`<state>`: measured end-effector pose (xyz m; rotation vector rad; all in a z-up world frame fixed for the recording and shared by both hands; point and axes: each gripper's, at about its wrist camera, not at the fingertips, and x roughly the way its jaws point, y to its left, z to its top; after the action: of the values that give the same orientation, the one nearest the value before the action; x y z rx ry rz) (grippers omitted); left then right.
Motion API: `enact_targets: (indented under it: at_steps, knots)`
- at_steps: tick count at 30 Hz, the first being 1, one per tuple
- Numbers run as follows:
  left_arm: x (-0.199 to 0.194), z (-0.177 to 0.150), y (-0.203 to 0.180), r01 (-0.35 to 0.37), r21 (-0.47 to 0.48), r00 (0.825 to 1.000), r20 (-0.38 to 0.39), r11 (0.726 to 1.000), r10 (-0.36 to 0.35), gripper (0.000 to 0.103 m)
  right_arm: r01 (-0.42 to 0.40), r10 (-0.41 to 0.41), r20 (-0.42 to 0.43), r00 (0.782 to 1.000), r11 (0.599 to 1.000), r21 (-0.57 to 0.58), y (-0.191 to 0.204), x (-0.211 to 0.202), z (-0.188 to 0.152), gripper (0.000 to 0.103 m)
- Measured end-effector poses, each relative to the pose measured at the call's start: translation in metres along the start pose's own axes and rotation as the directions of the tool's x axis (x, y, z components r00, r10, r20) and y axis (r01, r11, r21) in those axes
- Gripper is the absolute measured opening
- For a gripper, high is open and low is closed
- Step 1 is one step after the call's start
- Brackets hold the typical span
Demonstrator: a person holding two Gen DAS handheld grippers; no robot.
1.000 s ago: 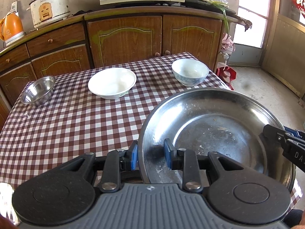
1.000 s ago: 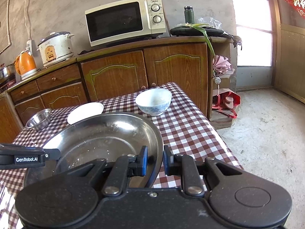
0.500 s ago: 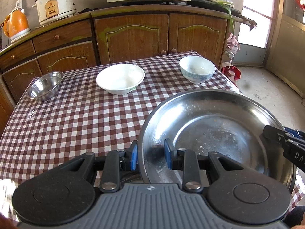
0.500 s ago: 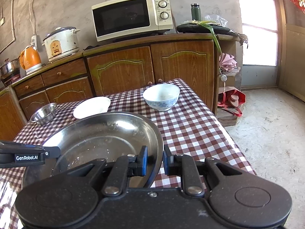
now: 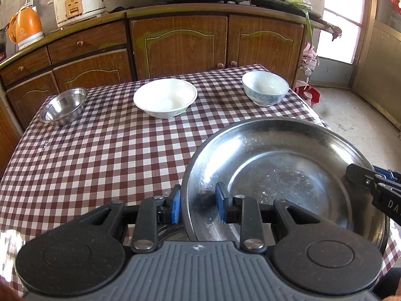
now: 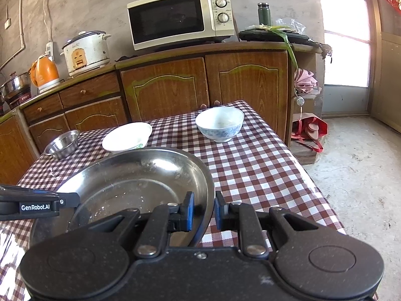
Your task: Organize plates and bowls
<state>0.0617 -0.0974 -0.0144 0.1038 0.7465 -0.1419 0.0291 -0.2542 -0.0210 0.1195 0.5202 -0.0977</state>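
A large steel plate (image 5: 280, 165) (image 6: 130, 178) hangs above the near right part of the checked table (image 5: 100, 150). My left gripper (image 5: 198, 205) is shut on its left rim and my right gripper (image 6: 203, 212) is shut on its right rim. Each gripper's tip shows in the other's view, the right one (image 5: 376, 183) and the left one (image 6: 37, 205). Along the far side of the table stand a small steel bowl (image 5: 62, 106) at the left, a white bowl (image 5: 165, 97) in the middle and a blue-patterned bowl (image 5: 265, 89) at the right.
Wooden cabinets (image 6: 163, 87) run behind the table, bearing a microwave (image 6: 180, 17), a rice cooker (image 6: 85, 50) and an orange kettle (image 6: 45, 72). The right table edge drops to a concrete floor (image 6: 356, 175); a red bag (image 6: 310, 128) lies by the cabinet.
Both grips on the plate are the same. The table and cabinets behind it have slid slightly to the right in both views.
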Motion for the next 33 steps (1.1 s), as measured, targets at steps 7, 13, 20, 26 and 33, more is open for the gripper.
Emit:
enact_targets:
  at_steps: [7, 13, 20, 26, 33]
  knots:
    - [0.000, -0.005, 0.006, -0.010, -0.011, 1.000, -0.010, 1.000, 0.010, 0.030, -0.015, 0.014, -0.012, 1.000, 1.000, -0.015, 0.007, 0.001, -0.004, 0.022]
    - [-0.001, -0.006, 0.011, -0.026, -0.019, 1.000, -0.012, 0.999, 0.025, 0.030, -0.024, 0.024, -0.020, 1.000, 0.999, -0.028, 0.015, 0.003, -0.007, 0.022]
    - [-0.001, -0.011, 0.017, -0.026, -0.026, 0.999, -0.023, 0.999, 0.025, 0.030, -0.035, 0.034, -0.031, 0.999, 0.998, -0.042, 0.021, 0.005, -0.010, 0.022]
    - [0.003, -0.018, 0.027, -0.027, -0.035, 0.999, -0.038, 0.999, 0.026, 0.030, -0.051, 0.049, -0.047, 0.998, 0.997, -0.055, 0.028, 0.008, -0.016, 0.022]
    - [0.009, -0.032, 0.043, -0.041, -0.044, 0.997, -0.074, 0.998, 0.038, 0.030, -0.074, 0.067, -0.092, 0.994, 0.994, -0.076, 0.044, 0.016, -0.031, 0.022]
